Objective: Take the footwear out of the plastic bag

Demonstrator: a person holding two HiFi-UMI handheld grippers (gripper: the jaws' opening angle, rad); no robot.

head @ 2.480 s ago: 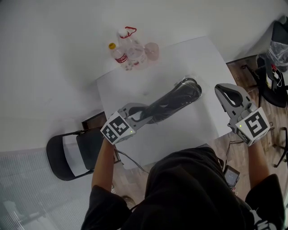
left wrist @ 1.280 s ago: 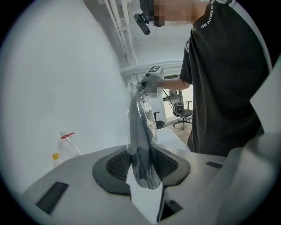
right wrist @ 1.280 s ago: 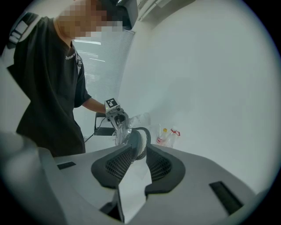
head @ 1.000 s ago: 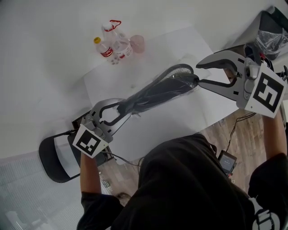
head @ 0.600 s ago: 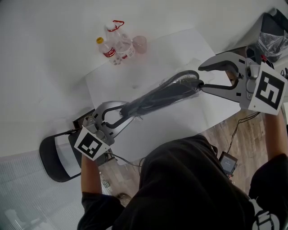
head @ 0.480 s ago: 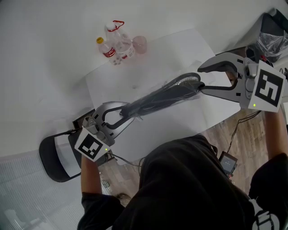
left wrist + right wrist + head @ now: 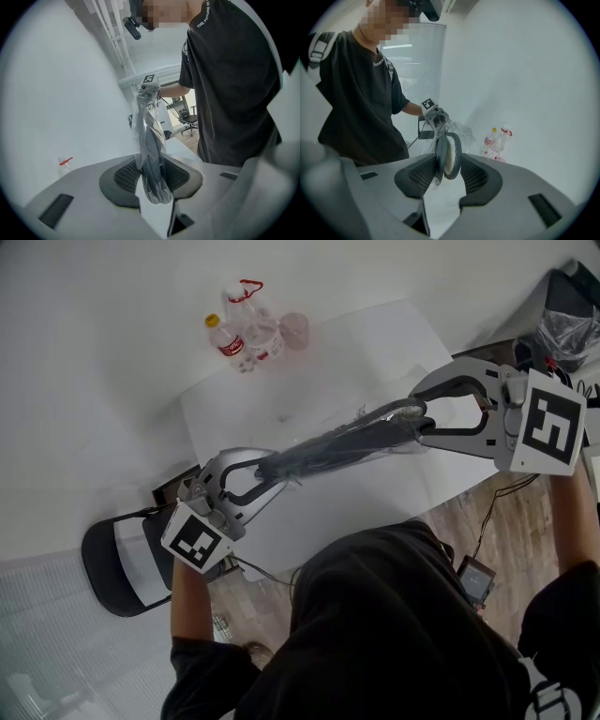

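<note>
A dark shoe (image 7: 361, 435) lies inside a clear plastic bag (image 7: 309, 454), stretched between both grippers above the white table (image 7: 375, 343). My left gripper (image 7: 267, 470) is shut on the bag's lower-left end, and the bag with the shoe's tip sits pinched between its pads (image 7: 149, 159). My right gripper (image 7: 422, 418) holds the other end. In the right gripper view the shoe's heel collar (image 7: 451, 152) stands upright between the pads and touches both, with a loose bit of plastic beside it.
Two plastic bottles and a pink cup (image 7: 258, 326) stand at the table's far edge. A folding chair (image 7: 122, 563) is at the lower left. An office chair carrying a bag (image 7: 562, 324) is at the right, and a phone (image 7: 473, 582) with cables lies on the wooden floor.
The right gripper came in from the table's right edge and its wide jaws closed round the shoe's heel end. The left gripper stayed shut on the bag and drew back slightly.
</note>
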